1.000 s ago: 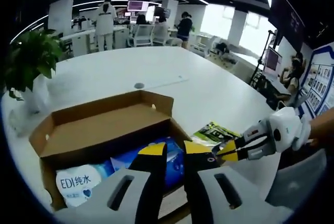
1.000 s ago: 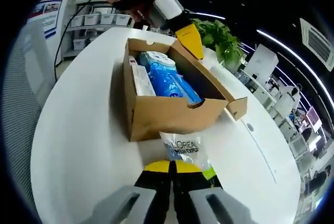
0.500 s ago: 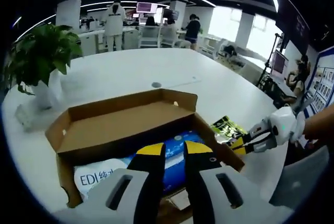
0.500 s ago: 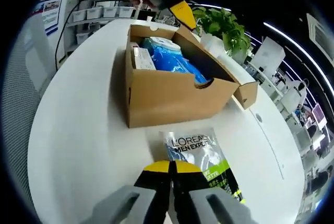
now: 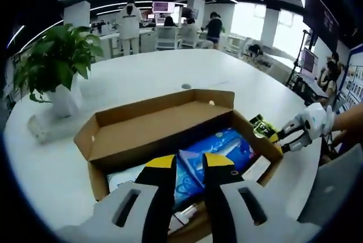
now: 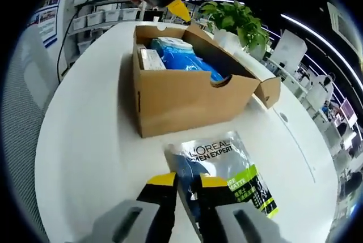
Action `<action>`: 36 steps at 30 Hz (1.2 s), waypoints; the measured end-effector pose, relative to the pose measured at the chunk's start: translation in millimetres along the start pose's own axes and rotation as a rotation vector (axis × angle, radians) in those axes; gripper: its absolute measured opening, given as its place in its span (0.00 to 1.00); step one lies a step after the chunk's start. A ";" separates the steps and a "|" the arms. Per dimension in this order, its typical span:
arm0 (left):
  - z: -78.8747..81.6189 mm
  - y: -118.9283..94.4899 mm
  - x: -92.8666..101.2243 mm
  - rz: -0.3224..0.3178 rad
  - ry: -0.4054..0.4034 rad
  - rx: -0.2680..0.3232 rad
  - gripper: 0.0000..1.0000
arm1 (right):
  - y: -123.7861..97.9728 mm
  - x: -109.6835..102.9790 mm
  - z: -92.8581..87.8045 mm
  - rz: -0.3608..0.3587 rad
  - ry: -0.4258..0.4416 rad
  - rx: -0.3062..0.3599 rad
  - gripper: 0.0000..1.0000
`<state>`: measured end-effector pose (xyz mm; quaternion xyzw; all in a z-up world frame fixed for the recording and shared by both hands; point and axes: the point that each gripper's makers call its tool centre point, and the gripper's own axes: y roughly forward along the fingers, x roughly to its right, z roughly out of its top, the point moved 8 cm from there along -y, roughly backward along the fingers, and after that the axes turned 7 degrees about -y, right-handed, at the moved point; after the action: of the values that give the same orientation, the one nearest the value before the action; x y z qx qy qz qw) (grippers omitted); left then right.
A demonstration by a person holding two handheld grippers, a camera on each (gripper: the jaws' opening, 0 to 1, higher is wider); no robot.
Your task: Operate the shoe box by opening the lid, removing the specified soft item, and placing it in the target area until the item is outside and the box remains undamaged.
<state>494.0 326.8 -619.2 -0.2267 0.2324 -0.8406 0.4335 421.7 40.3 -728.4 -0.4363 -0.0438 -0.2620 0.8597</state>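
Note:
The brown shoe box (image 5: 153,135) stands open on the white table, its lid folded back. Inside lie a blue soft pack (image 5: 221,146) and a white carton (image 6: 148,59). My left gripper (image 5: 190,165) hovers over the box's near edge, jaws a little apart and holding nothing. A silver and green L'Oreal pouch (image 6: 227,163) lies flat on the table in front of the box (image 6: 181,101). My right gripper (image 6: 187,182) is open, its jaws either side of the pouch's near corner. The right gripper (image 5: 278,140) also shows beyond the box's right end, beside the pouch (image 5: 260,125).
A potted plant (image 5: 57,62) in a white pot stands on the table (image 5: 142,73) left of the box. The table edge curves near the right gripper, with a grey chair beyond it. People and desks are far behind.
The right jaws have parted from shut, and the pouch now rests flat on the table. The left gripper has come further over the open box.

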 end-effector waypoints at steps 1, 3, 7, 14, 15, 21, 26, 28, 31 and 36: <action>-1.5 -1.3 -3.3 0.001 0.018 -0.009 0.19 | -1.5 0.3 1.5 -0.002 0.011 0.006 0.18; -3.1 -3.4 -8.2 0.010 0.036 -0.022 0.20 | -4.6 0.7 4.2 -0.006 0.026 0.020 0.21; -5.1 -8.7 -17.5 0.019 0.070 -0.025 0.22 | -12.0 5.0 10.8 -0.026 0.056 0.041 0.29; -12.4 -17.6 -36.6 0.035 0.142 -0.060 0.29 | -26.5 19.3 25.5 -0.066 0.089 0.087 0.43; -13.2 -18.7 -39.6 0.035 0.157 -0.067 0.30 | -28.6 21.7 27.0 -0.069 0.091 0.088 0.44; -13.4 -21.3 -51.3 0.027 0.269 -0.122 0.39 | -44.0 35.6 40.5 -0.083 0.112 0.111 0.49; -12.6 -17.6 -61.0 0.003 0.324 -0.156 0.45 | -50.0 40.7 52.4 -0.073 0.091 0.124 0.53; -13.6 -15.5 -64.6 -0.026 0.358 -0.175 0.48 | -52.0 43.0 60.7 -0.063 0.087 0.142 0.54; -14.8 -13.7 -63.1 -0.089 0.373 -0.172 0.48 | -50.9 44.6 70.4 -0.041 0.098 0.161 0.56; -15.8 -4.2 -68.1 -0.132 0.459 -0.215 0.51 | -43.9 44.7 85.7 -0.012 0.080 0.177 0.56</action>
<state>517.7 388.8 -641.4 -0.0893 0.3976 -0.8669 0.2872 451.8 67.0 -630.2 -0.3476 -0.0351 -0.2795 0.8943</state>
